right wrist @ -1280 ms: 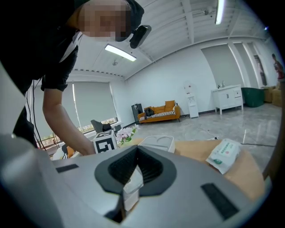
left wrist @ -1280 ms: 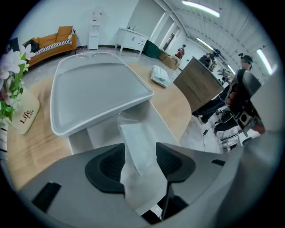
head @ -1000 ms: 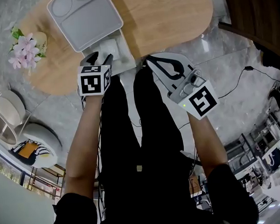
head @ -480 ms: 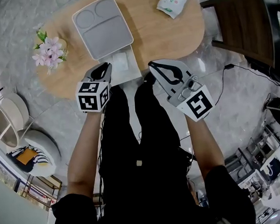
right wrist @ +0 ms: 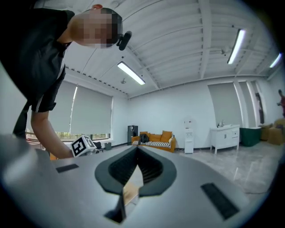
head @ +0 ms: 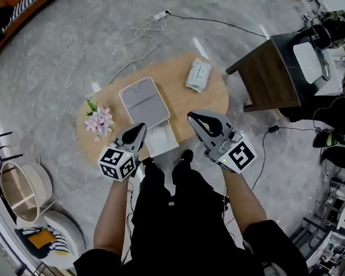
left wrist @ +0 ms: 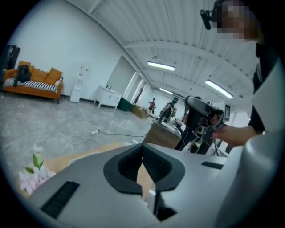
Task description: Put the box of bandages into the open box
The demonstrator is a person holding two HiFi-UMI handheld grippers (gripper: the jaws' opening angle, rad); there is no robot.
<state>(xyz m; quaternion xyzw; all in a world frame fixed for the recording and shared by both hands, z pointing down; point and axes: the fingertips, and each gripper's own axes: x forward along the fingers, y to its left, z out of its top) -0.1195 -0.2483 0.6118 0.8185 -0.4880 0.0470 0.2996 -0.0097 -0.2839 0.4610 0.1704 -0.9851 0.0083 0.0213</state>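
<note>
The box of bandages (head: 198,74), a flat green-and-white pack, lies at the far right of the oval wooden table (head: 217,99). The open box (head: 161,140) is white and sits at the table's near edge, its grey lid (head: 144,102) lying flat behind it. My left gripper (head: 141,127) hangs over the near edge just left of the open box, jaws shut and empty. The right gripper (head: 191,116) is held to the right of the open box, also shut and empty. In the gripper views the left gripper (left wrist: 142,145) and right gripper (right wrist: 136,148) show their pads meeting, with nothing between them.
Pink flowers (head: 99,122) stand at the table's left end. A dark wooden side table (head: 267,70) is right of the table. A white cable (head: 140,31) lies on the floor beyond. Round seats (head: 21,190) are at the left. The person's black-clad legs are below the grippers.
The head view has pulled up and back, so the table looks smaller and farther. Both grippers have lifted off the table's edge, and the left jaws have closed from open to shut.
</note>
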